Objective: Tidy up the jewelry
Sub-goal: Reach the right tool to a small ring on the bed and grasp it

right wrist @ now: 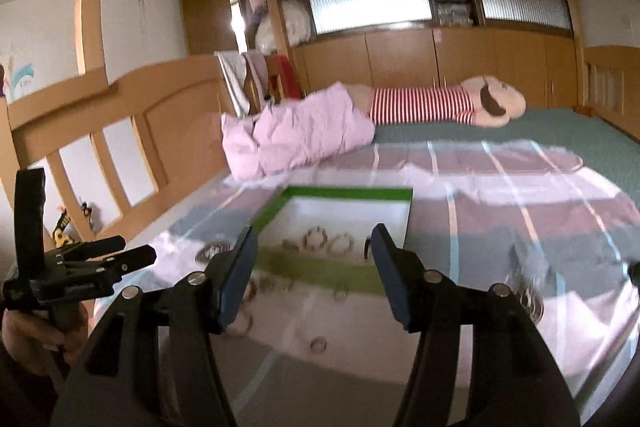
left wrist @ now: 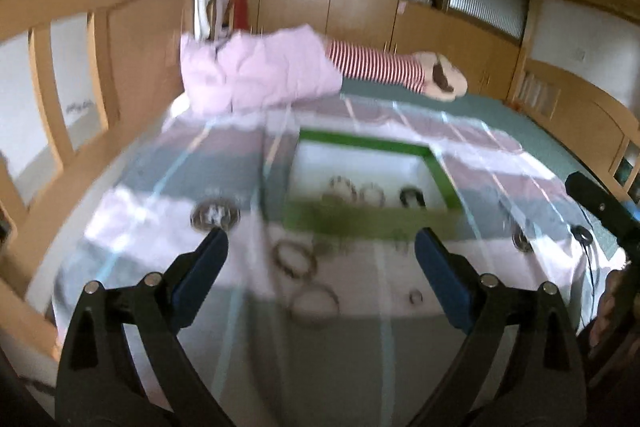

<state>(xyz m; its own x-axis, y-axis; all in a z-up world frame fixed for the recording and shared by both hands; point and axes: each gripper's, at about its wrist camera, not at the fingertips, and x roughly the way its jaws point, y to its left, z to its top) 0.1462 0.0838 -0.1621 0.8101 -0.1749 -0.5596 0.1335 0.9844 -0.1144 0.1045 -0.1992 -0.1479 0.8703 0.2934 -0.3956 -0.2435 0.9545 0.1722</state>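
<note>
Both tools hang over the bed with nothing in them. The left hand-held gripper [left wrist: 320, 247] stands wide, nothing between its blue pads [left wrist: 208, 263]; the right hand-held gripper [right wrist: 314, 251] is parted about halfway, also empty.

Straight ahead of both sits the green-rimmed box [left wrist: 360, 143], with three rings or bangles on its white floor. Loose pieces lie on the striped sheet [left wrist: 160, 167] short of the box: a beaded bracelet [left wrist: 295, 255] and a plain bangle [left wrist: 314, 303] between and under the left pads, a small ring [left wrist: 416, 295] nearer its right pad, and a chunky coiled bracelet [left wrist: 214, 215] just beyond its left fingertip. Another bracelet [left wrist: 522, 241] lies off to the right. The pictures are smeared, so I may be misjudging which pieces overlap.

The risk, as I judge it, is the soft sheet: pads pressing down could pinch cloth along with a thin bangle, or push the small ring into a fold. The bracelet and bangle lie close together, so a wide closing could catch both, or flick one away. The box's near wall could be nudged on the way in.
</note>
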